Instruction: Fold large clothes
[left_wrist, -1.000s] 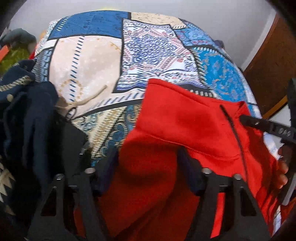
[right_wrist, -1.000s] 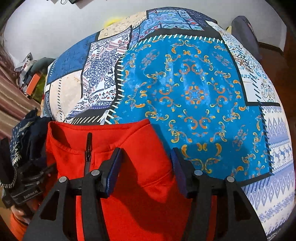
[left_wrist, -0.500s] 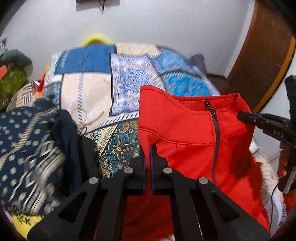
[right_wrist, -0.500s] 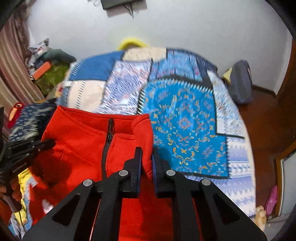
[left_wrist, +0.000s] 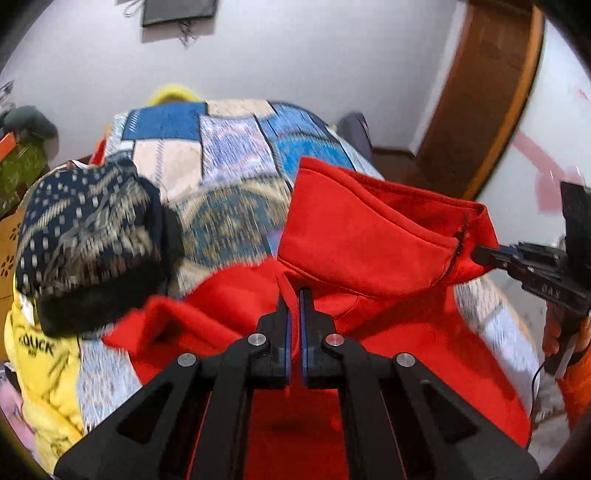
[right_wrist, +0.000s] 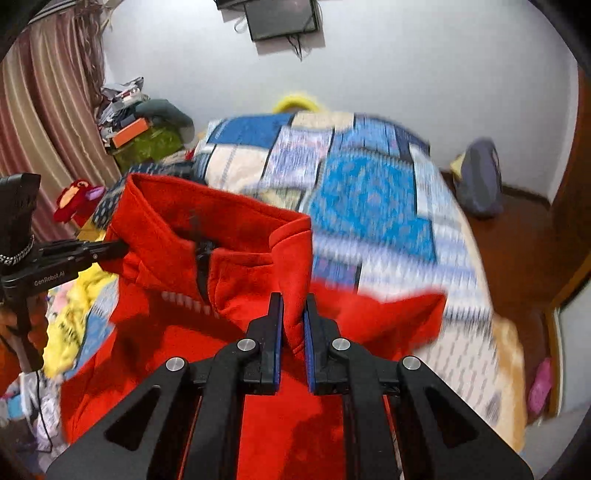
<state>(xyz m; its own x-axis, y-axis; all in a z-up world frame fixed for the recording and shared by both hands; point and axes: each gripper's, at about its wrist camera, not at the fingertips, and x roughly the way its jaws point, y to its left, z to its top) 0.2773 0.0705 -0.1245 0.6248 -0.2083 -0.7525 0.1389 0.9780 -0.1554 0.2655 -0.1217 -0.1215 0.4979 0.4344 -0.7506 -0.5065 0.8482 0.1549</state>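
A red fleece jacket (left_wrist: 369, 240) with a zip collar hangs lifted above the patchwork bed cover (left_wrist: 236, 155), its collar stretched between both grippers. My left gripper (left_wrist: 294, 295) is shut on a fold of the red fabric just below the collar's left side. My right gripper (right_wrist: 293, 306) is shut on the red jacket (right_wrist: 240, 266) at the collar's right side. Each gripper also shows in the other's view: the right gripper (left_wrist: 484, 254) pinching the collar's far end, and the left gripper (right_wrist: 114, 247) likewise. The jacket's lower part is hidden below the grippers.
A dark patterned garment (left_wrist: 88, 236) and a yellow garment (left_wrist: 44, 354) lie heaped on the bed's left side. A brown door frame (left_wrist: 480, 110) stands to the right, a grey backpack (right_wrist: 480, 177) on the floor, and a curtain (right_wrist: 48, 110) with clutter to the left.
Both grippers went from open over the flat jacket to shut on its shoulders. They have since risen and drawn back, lifting the jacket off the bed cover.
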